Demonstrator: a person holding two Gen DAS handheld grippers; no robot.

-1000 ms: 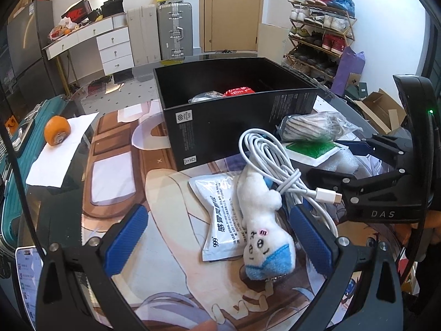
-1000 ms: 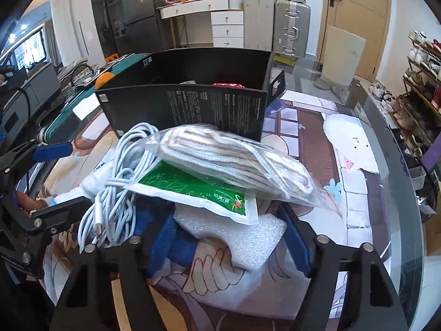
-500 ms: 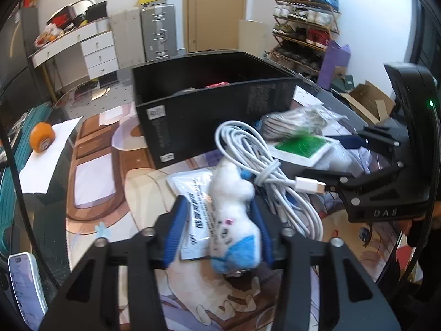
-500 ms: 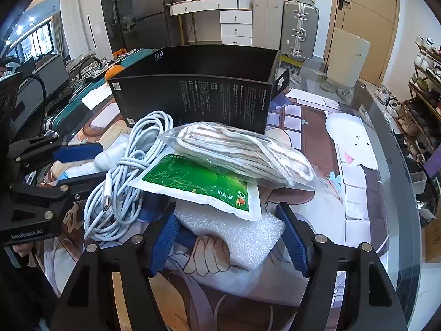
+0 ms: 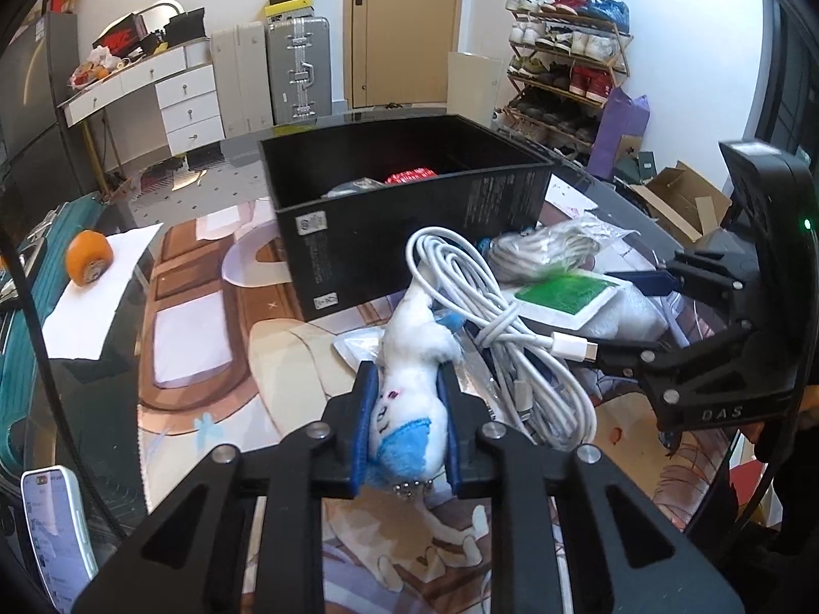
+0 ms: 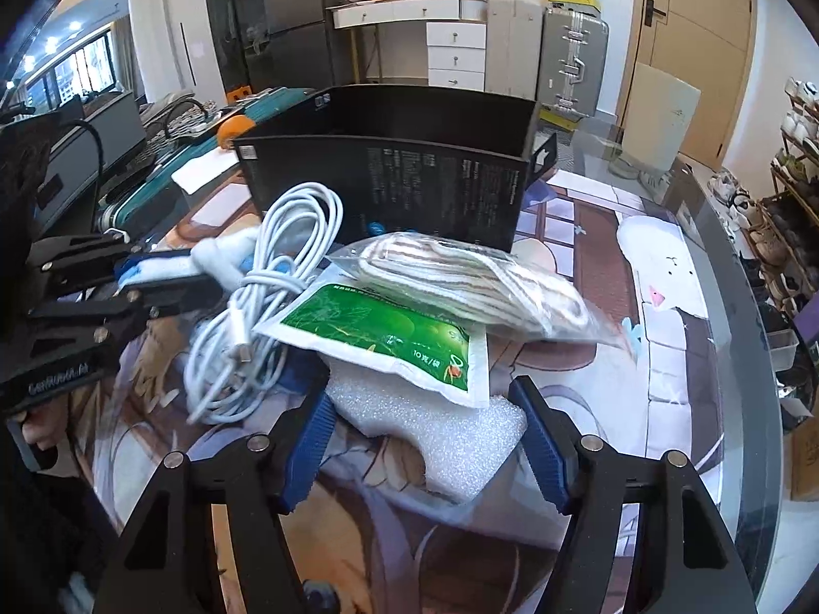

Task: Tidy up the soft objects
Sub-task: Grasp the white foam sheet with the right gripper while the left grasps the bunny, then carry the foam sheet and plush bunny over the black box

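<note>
Left gripper (image 5: 407, 422) clamps plush toy (image 5: 409, 384) by head, body touching white cable coil (image 5: 491, 317). Lift straight up, clear cable, carry over black box (image 5: 409, 204) rim. Right gripper (image 6: 425, 440) spread wide around foam block (image 6: 435, 419), not gripping.

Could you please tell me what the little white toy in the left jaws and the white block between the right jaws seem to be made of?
The toy looks like plush fabric: fuzzy white pile, blue fleecy patch, and it bulges between the jaws of the left gripper. The block looks like white packing foam: a matte, finely bubbled surface. The right gripper is open around it.
</note>
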